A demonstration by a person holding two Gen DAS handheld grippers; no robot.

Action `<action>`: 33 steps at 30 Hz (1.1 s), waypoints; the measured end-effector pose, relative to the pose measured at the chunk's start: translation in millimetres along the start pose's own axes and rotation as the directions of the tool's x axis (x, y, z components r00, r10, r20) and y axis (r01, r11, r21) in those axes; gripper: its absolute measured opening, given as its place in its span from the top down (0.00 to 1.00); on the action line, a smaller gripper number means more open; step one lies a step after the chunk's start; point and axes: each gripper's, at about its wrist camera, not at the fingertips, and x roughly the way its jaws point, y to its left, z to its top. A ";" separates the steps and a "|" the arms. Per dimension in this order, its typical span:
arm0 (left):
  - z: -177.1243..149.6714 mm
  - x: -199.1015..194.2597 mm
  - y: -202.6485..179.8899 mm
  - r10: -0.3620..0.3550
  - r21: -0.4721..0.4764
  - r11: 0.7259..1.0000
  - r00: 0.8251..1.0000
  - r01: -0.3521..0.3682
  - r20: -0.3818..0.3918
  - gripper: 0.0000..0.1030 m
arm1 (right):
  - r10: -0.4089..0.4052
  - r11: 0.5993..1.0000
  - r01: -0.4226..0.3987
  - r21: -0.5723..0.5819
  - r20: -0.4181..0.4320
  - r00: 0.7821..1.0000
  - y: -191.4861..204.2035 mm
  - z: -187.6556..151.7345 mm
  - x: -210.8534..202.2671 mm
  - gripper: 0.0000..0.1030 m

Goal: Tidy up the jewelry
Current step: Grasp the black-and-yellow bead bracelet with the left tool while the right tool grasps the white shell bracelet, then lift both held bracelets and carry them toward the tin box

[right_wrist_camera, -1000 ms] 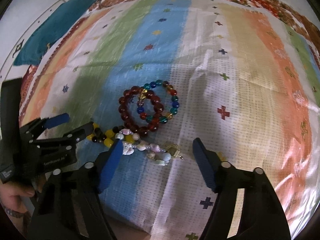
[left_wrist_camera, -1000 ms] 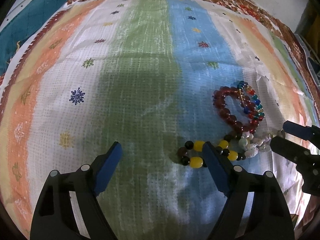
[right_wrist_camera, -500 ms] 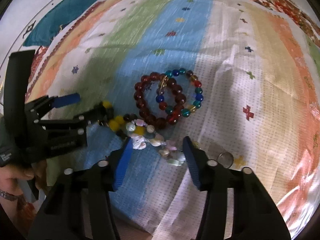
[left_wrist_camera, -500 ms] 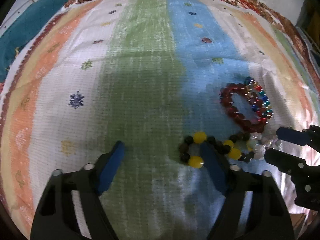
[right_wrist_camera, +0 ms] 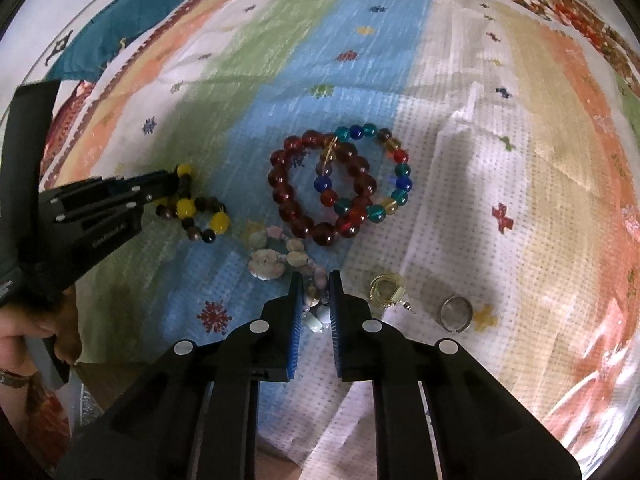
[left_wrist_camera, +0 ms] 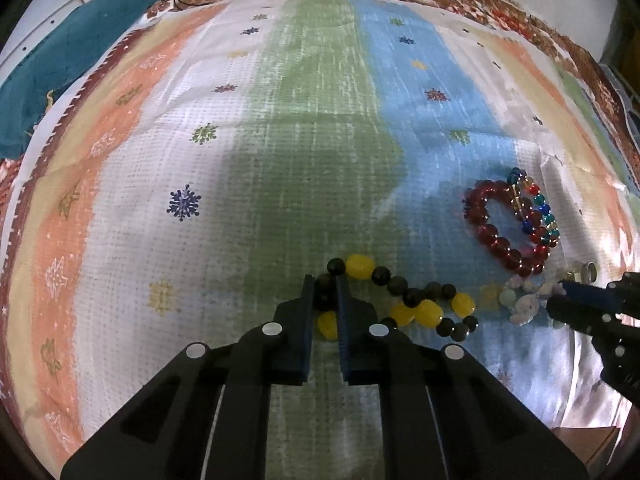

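Observation:
A yellow-and-black bead bracelet (left_wrist_camera: 416, 304) lies on the striped cloth; my left gripper (left_wrist_camera: 323, 280) is shut on its left end, as the right wrist view (right_wrist_camera: 192, 208) also shows. My right gripper (right_wrist_camera: 312, 280) is shut on a pale shell-and-stone bracelet (right_wrist_camera: 280, 258), also seen in the left wrist view (left_wrist_camera: 524, 306). A dark red bead bracelet (right_wrist_camera: 320, 188) overlaps a multicolour bead bracelet (right_wrist_camera: 384, 172) just beyond. A gold earring (right_wrist_camera: 386, 290) and a silver ring (right_wrist_camera: 456, 312) lie to the right of my right gripper.
The striped patterned cloth (left_wrist_camera: 320, 120) covers the whole surface. A teal fabric (left_wrist_camera: 52, 72) lies at its far left corner. The cloth's near edge shows below my right gripper (right_wrist_camera: 304, 436). A hand (right_wrist_camera: 32, 328) holds the left gripper.
Both grippers were open and have closed, the left on the yellow-and-black bracelet, the right on the shell bracelet. The yellow-and-black bracelet has shifted left, apart from the shell bracelet.

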 end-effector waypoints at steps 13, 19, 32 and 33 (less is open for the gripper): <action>-2.3 -25.3 -6.1 -0.016 0.015 1.000 0.999 0.016 0.040 0.91 | -0.030 0.999 0.030 0.016 0.025 0.999 -0.1 -4.0 -19.6 0.87; -2.1 -44.0 -8.4 -0.030 0.010 1.000 0.997 0.030 0.075 0.91 | -0.045 0.998 0.042 0.054 0.054 0.998 -6.0 -9.8 -31.8 0.87; -3.6 -82.7 -24.4 -0.048 0.048 0.998 0.989 0.042 0.142 0.91 | -0.066 0.995 0.057 0.081 0.121 0.990 -3.2 -20.5 -64.6 0.90; -4.1 -84.4 -24.9 -0.047 0.047 0.998 0.988 0.041 0.145 0.91 | -0.067 0.995 0.056 0.083 0.124 0.990 -3.0 -21.3 -66.1 0.90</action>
